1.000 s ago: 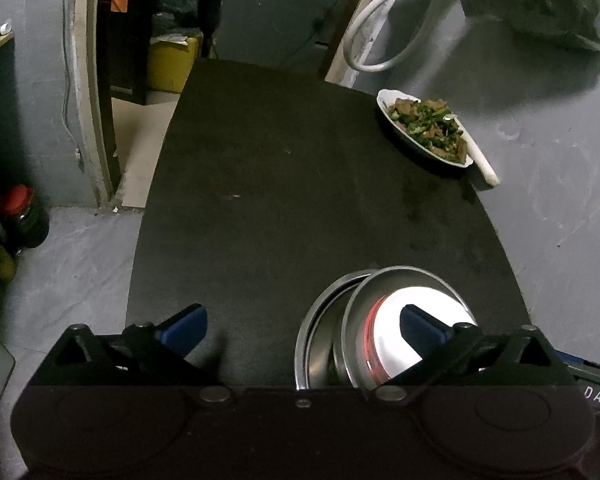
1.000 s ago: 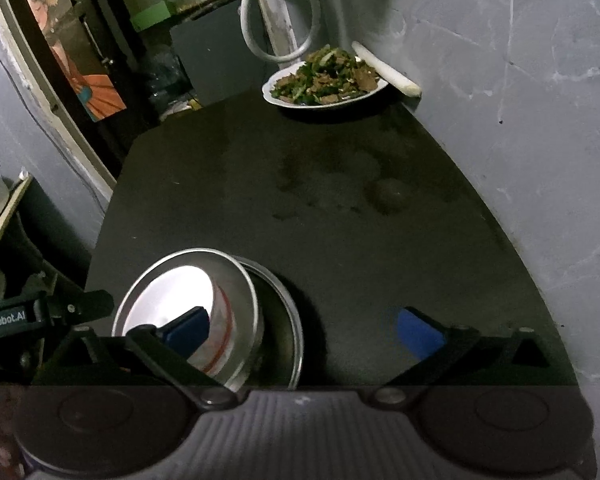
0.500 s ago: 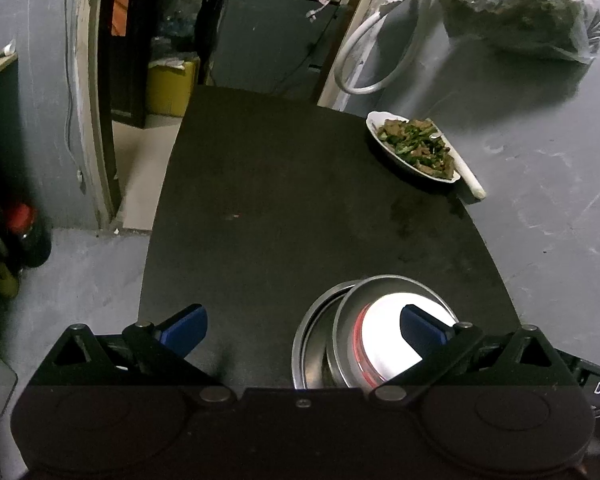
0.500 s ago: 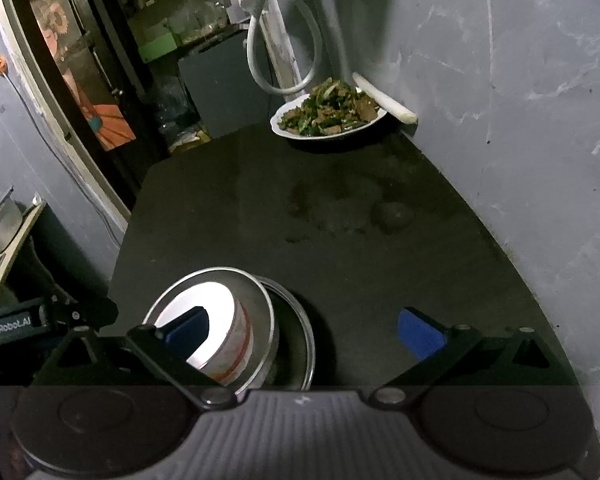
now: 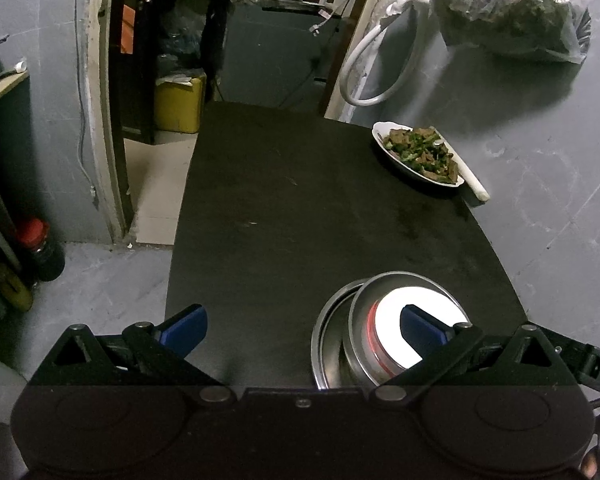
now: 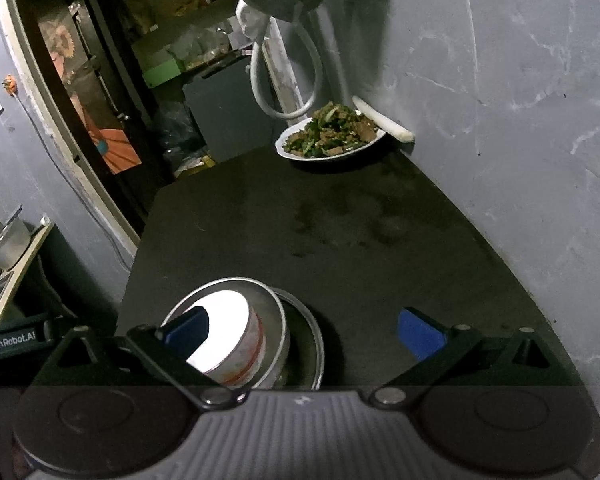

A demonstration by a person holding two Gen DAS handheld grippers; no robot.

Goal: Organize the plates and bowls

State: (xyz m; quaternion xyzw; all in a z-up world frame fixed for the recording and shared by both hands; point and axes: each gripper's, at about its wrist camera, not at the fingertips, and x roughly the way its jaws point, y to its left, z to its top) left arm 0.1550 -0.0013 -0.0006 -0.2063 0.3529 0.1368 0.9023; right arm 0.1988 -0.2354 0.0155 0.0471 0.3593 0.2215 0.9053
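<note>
From my left wrist camera, my left gripper (image 5: 302, 326) hangs above the near edge of a dark tabletop (image 5: 300, 208), its blue-padded fingers spread wide with nothing between them. Under its right finger sits a stack of metal bowls (image 5: 384, 336), the upper one tilted inside the lower and holding a white bowl with a red band (image 5: 410, 306). At the far right corner, against the grey wall, lies a white plate of cooked greens and meat (image 5: 418, 154).

From my right wrist camera, my right gripper (image 6: 304, 330) is also spread open and empty above the near edge. The metal bowl stack (image 6: 268, 332) lies under its left finger, with the white bowl (image 6: 228, 322) inside. The plate of food (image 6: 330, 136) rests at the far end, well apart from the stack.
</note>
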